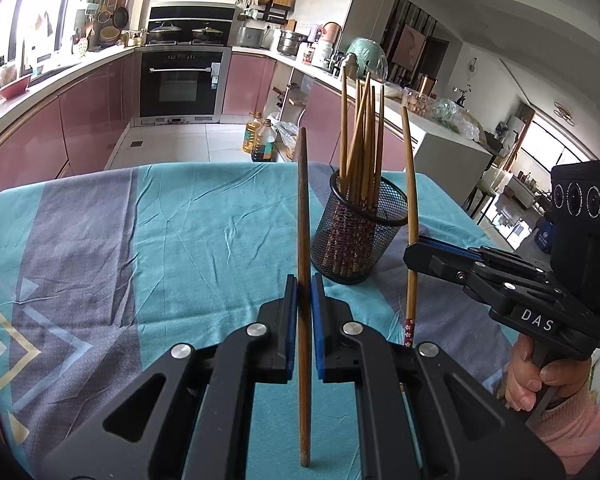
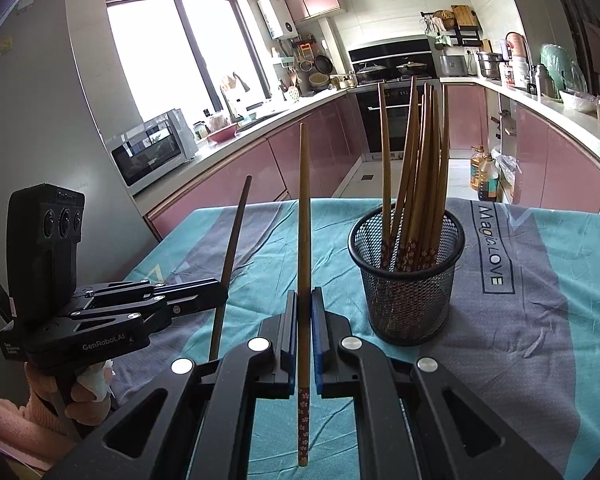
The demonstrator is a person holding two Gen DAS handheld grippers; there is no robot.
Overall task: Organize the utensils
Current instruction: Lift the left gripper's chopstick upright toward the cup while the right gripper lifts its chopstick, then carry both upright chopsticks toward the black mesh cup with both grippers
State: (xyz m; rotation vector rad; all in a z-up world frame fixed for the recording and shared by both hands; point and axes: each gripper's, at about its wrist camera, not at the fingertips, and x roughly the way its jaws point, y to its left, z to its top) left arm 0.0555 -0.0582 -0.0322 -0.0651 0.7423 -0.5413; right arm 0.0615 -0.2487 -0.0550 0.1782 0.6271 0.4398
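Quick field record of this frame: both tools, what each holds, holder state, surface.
left tool: shut on dark chopstick, held upright
right tool: shut on light chopstick, flower-patterned end down
mesh holder: black, upright on the cloth, holds a bunch of light chopsticks
tablecloth: teal and grey, wrinkled
loose chopsticks on the cloth: none visible

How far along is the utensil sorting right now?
Done: a bunch of chopsticks already stands in the mesh cup. In hand: the left gripper clamps a dark chopstick, the right gripper a light chopstick. Left: both go in the cup. No other loose utensils show on the cloth.
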